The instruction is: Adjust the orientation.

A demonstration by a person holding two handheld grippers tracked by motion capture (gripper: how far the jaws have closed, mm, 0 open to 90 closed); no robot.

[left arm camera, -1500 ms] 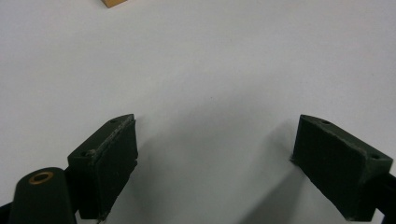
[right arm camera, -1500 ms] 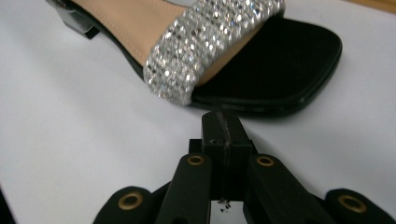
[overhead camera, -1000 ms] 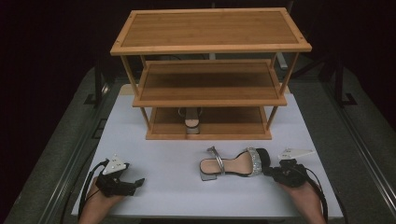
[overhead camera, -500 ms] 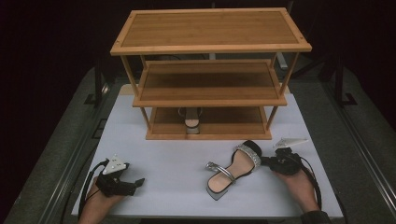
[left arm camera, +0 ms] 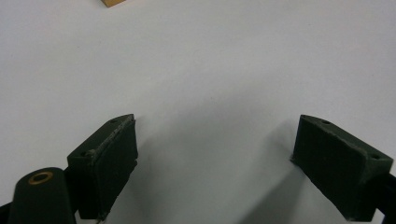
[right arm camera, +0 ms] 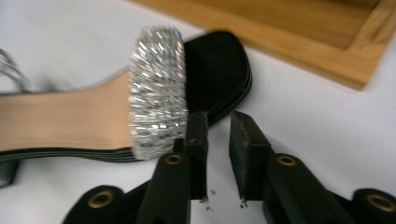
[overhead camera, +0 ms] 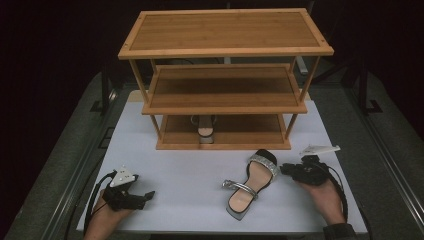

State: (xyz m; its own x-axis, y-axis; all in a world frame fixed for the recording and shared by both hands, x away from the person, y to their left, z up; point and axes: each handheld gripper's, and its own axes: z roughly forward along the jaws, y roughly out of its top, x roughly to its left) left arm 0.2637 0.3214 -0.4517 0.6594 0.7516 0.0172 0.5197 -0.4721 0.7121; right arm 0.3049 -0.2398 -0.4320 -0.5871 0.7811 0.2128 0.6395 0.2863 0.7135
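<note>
A black sandal [overhead camera: 250, 182] with a tan insole and a glittering silver toe strap lies on the white table [overhead camera: 185, 170], toe toward the rack. My right gripper [overhead camera: 284, 169] sits just right of the toe. In the right gripper view its jaws [right arm camera: 217, 116] stand almost together with nothing between them, and the left one touches the edge of the sandal [right arm camera: 70, 116] beside the strap. My left gripper [overhead camera: 149, 195] rests at the front left of the table. Its jaws [left arm camera: 215, 126] are wide open over bare tabletop.
A three-tier wooden shoe rack [overhead camera: 225, 30] stands at the back of the table, and its base frame [right arm camera: 299, 42] lies close beyond the sandal's toe. A second sandal [overhead camera: 204, 131] stands on the bottom shelf. A person's hands hold both grippers at the front edge.
The sandal has swung from lying crosswise to pointing its toe toward the rack, heel toward the front edge. The right gripper moved back and slightly right with it. The left gripper stayed put.
</note>
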